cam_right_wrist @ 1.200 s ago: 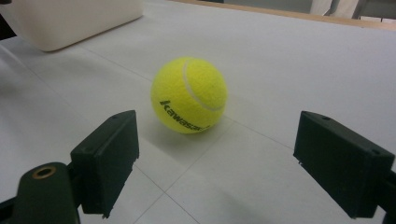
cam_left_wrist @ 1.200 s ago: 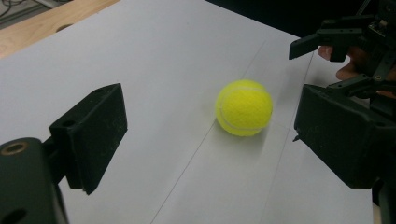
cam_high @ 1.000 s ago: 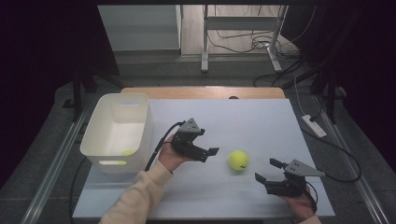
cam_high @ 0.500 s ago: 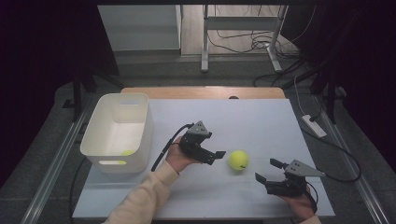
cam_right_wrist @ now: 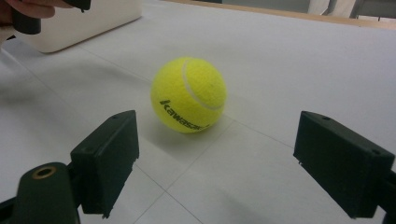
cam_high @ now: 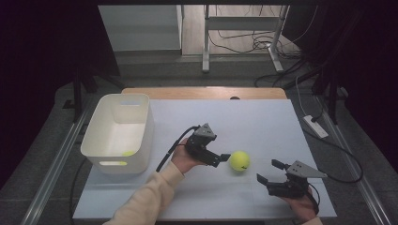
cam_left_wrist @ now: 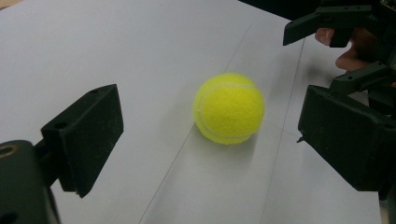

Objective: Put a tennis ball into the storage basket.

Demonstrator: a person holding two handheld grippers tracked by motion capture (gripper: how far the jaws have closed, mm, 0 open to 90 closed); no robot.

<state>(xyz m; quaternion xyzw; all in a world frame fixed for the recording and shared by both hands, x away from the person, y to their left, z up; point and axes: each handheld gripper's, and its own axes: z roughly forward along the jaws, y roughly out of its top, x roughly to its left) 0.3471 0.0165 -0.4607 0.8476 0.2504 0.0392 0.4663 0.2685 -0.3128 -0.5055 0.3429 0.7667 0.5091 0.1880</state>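
A tennis ball (cam_high: 240,161) is seen resting on the white table (cam_high: 263,122), just beyond the left gripper (cam_high: 224,158) at its 3 o'clock. That gripper's jaws, just opened wider, are spread and touch nothing. The right gripper (cam_high: 267,171), likewise spread and empty, is placed near the ball's 4 o'clock.

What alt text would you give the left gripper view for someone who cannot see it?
A yellow tennis ball lies on a white table, just ahead of the left gripper, whose two black jaws have just been opening and stand wide, not touching it. At upper right, the right gripper waits in a hand.
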